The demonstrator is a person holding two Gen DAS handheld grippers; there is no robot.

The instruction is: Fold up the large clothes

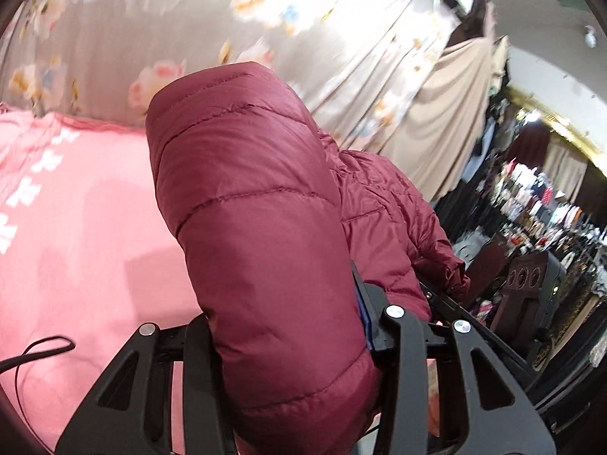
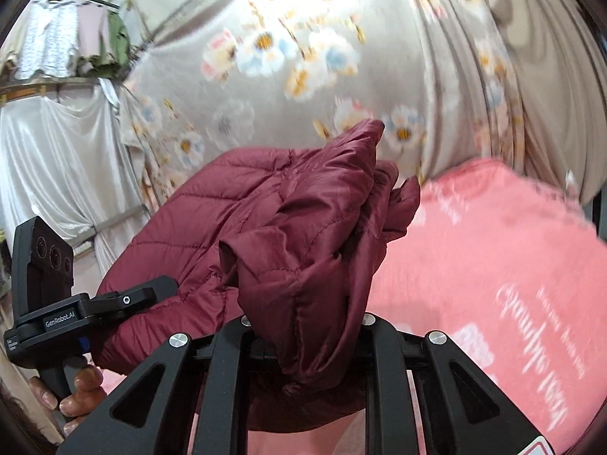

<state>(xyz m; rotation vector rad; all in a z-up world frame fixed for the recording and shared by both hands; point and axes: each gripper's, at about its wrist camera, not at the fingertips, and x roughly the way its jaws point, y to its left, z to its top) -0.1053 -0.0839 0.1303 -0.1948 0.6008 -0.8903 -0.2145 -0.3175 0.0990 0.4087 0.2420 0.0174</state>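
1. Two grippers held one maroon quilted jacket (image 1: 261, 235) above a pink bedspread (image 1: 76, 235); floral curtain (image 1: 170, 19) hung behind.
2. Left gripper (image 1: 299, 345), lower centre of its frame, sat clamped on a thick puffy fold.
3. Right gripper (image 2: 307, 341), lower centre, pinched bunched jacket fabric.
4. A hand (image 2: 72, 394) gripped the left tool's handle, lower left of the right view.

"GenRobot.AI" on left claw (image 2: 151, 295) mount
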